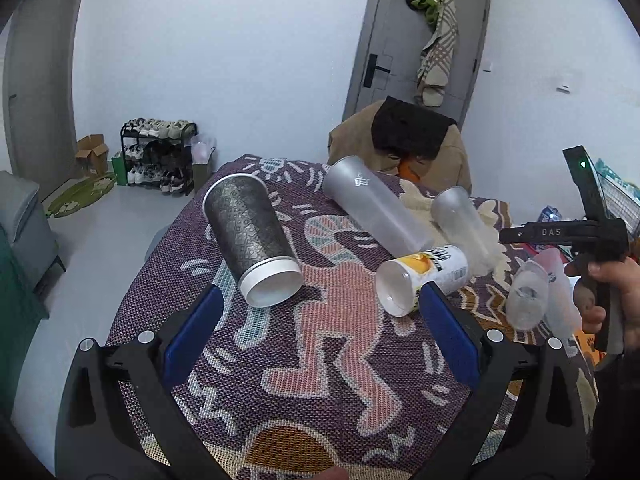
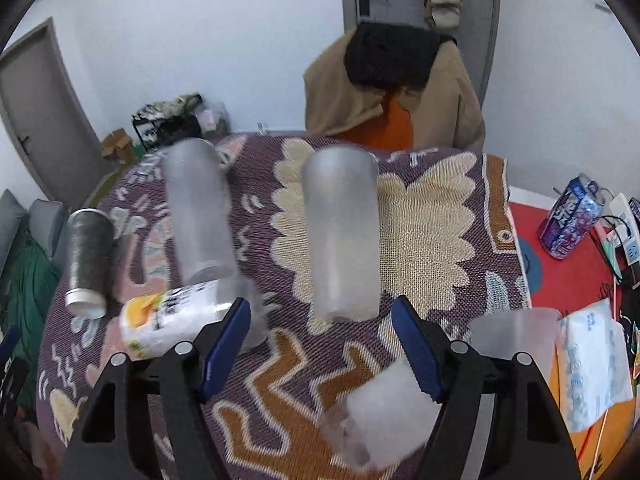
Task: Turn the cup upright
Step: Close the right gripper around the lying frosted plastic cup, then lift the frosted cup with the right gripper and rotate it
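Several cups lay tipped on the patterned cloth (image 1: pixel 280 400); the frosted cup (image 2: pixel 340 236) rested on its side ahead of the right gripper (image 2: pixel 320 344), both grippers' fingers spread, the left gripper (image 1: pixel 320 336) empty.

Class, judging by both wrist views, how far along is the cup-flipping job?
Done: nothing visibly; the metal tumbler, printed cup and frosted cups lie on their sides. In hand: nothing; left gripper and right gripper are open, empty. Left: every flip.
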